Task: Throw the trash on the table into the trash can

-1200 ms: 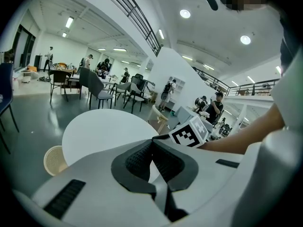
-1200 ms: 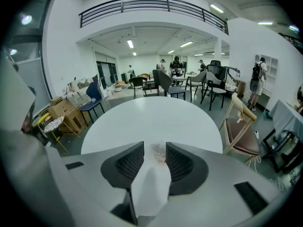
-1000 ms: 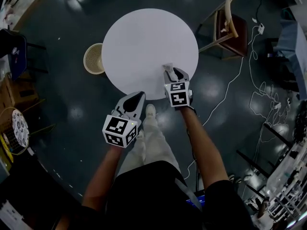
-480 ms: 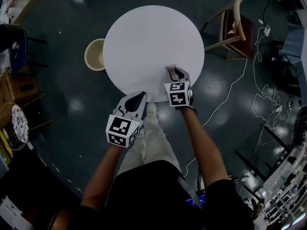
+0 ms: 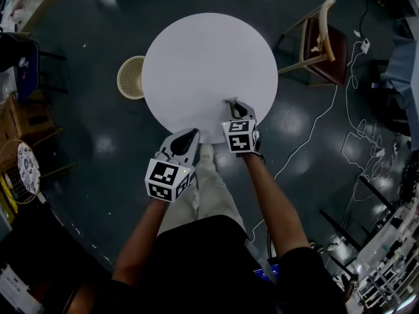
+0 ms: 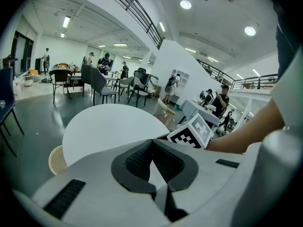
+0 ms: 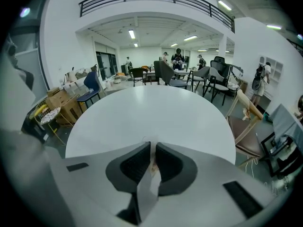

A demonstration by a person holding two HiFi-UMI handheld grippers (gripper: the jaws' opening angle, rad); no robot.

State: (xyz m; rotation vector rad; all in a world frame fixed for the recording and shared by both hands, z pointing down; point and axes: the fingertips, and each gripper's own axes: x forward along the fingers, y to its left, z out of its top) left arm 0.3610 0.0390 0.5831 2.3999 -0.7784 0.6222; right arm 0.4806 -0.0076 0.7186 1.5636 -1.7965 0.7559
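A round white table stands in front of me. My right gripper rests at its near edge. Its jaws have just been closing and now pinch a small white paper scrap with a brownish spot. My left gripper is shut and empty, held off the table's near edge, left of the right one. A woven trash can sits on the floor against the table's left side.
A wooden chair stands to the right of the table. A white cable trails over the dark floor on the right. Boxes and a chair line the left edge. My legs and a shoe are below the table's near edge.
The right gripper's jaws have closed on the paper scrap at the table's near edge. Both hands have stayed almost in place.
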